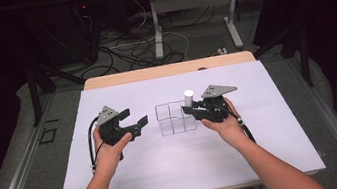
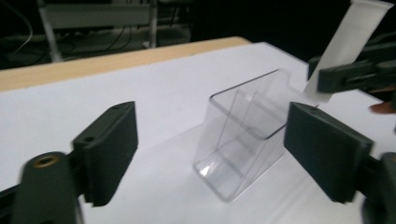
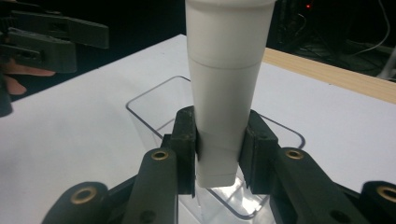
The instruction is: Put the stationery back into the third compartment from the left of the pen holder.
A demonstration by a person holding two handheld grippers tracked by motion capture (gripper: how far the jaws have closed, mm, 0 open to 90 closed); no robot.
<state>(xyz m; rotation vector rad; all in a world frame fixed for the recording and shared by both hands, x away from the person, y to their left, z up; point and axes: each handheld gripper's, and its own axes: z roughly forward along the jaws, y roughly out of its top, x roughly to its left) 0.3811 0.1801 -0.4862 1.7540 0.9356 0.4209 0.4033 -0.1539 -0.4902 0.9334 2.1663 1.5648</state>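
Seemingly mid-placement, the right gripper (image 3: 217, 154) pinches a white tube (image 3: 224, 88) upright over the clear divided organizer (image 1: 176, 117) (rightmost compartment); lowering it squarely comes next. Farther left, the left gripper (image 1: 136, 119) hangs wide open, empty.

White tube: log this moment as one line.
right hand-held gripper: shut on white tube, above clear divided box | left hand-held gripper: open, beside box | sheet

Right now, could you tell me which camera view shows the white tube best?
The right gripper view: the white tube looms close between the right gripper. The high view shows it small; the left gripper view shows it cropped at the corner.
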